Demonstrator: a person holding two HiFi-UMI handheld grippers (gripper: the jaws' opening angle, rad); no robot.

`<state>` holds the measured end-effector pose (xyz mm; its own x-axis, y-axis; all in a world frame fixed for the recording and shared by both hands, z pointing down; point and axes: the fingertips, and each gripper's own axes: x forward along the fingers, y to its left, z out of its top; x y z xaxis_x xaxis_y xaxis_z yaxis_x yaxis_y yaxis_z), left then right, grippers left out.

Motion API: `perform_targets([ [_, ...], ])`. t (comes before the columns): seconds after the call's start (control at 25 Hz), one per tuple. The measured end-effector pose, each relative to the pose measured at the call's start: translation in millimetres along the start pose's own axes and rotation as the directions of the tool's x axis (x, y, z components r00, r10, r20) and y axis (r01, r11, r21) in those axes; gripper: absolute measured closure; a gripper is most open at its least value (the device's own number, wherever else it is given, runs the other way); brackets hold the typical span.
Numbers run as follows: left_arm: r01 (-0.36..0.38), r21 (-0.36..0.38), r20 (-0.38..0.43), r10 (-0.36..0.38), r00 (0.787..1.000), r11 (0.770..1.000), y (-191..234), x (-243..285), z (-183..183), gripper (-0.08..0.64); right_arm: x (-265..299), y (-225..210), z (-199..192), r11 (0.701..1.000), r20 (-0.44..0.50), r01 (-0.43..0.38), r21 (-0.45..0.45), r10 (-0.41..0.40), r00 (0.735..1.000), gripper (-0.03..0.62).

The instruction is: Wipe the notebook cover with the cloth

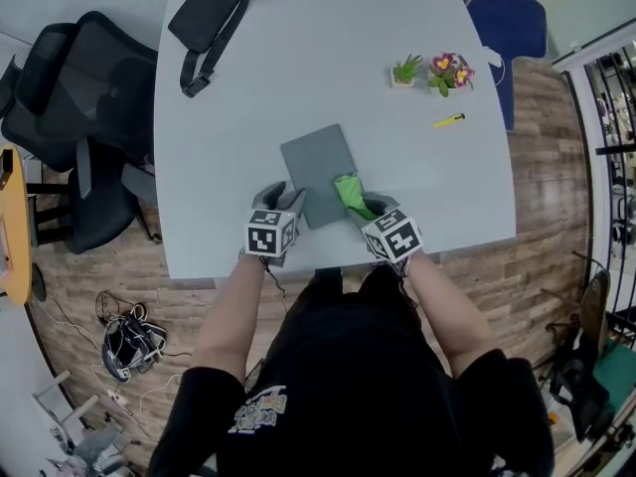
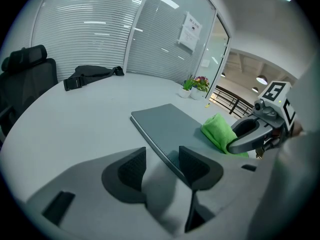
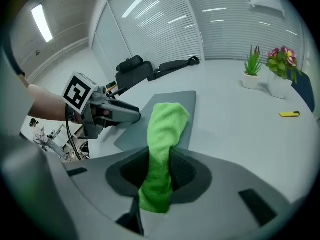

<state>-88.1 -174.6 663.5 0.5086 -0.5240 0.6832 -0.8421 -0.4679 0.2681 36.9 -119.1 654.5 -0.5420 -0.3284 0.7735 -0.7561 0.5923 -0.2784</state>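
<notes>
A grey notebook (image 1: 316, 173) lies flat on the pale table (image 1: 328, 58), near its front edge. A bright green cloth (image 1: 350, 193) rests on the notebook's near right part, and my right gripper (image 1: 367, 208) is shut on its near end. In the right gripper view the cloth (image 3: 167, 121) runs out from between the jaws of that gripper (image 3: 160, 171) onto the notebook (image 3: 135, 134). My left gripper (image 1: 286, 200) stands open at the notebook's near left corner. In the left gripper view the notebook's (image 2: 170, 124) edge reaches in between that gripper's (image 2: 162, 166) jaws, by the right one.
A black bag (image 1: 214, 13) lies at the table's far left. Two small potted plants (image 1: 405, 70) (image 1: 450, 71) and a yellow pen (image 1: 449, 120) are at the far right. Black chairs (image 1: 79, 107) stand left of the table, a blue chair (image 1: 512, 23) beyond its right side.
</notes>
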Motion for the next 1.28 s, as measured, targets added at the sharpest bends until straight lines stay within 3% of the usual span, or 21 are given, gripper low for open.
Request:
perform_targets([
  [0.44,-0.006,0.004,0.013,0.006,1.0,1.0,1.3,-1.2,-0.8,0.351,-32.2,-50.9,-7.3,0.99,0.034,0.115,0.087,-0.119,0.992,0.483],
  [0.64,-0.026,0.02,0.033,0.026,0.999,0.999,-0.3,-5.1,4.7,0.351,-56.1,-67.3,9.7,0.986,0.106,0.123,0.111,-0.135,0.985,0.483],
  [0.8,-0.054,0.027,0.096,0.051,0.994,0.998,-8.5,-17.7,24.8,0.353,-71.0,-73.6,24.7,0.989,0.161,0.109,0.103,-0.125,0.979,0.482],
  [1.0,-0.102,-0.01,0.212,0.102,0.972,0.995,-29.7,-45.3,53.7,0.353,-89.6,-75.4,43.2,0.994,0.226,0.066,0.083,-0.083,0.971,0.482],
  [1.28,-0.184,-0.07,0.337,0.196,0.921,0.981,-66.2,-92.1,78.3,0.397,-124.2,-64.2,79.5,0.999,0.313,-0.006,-0.049,0.021,0.95,0.482],
])
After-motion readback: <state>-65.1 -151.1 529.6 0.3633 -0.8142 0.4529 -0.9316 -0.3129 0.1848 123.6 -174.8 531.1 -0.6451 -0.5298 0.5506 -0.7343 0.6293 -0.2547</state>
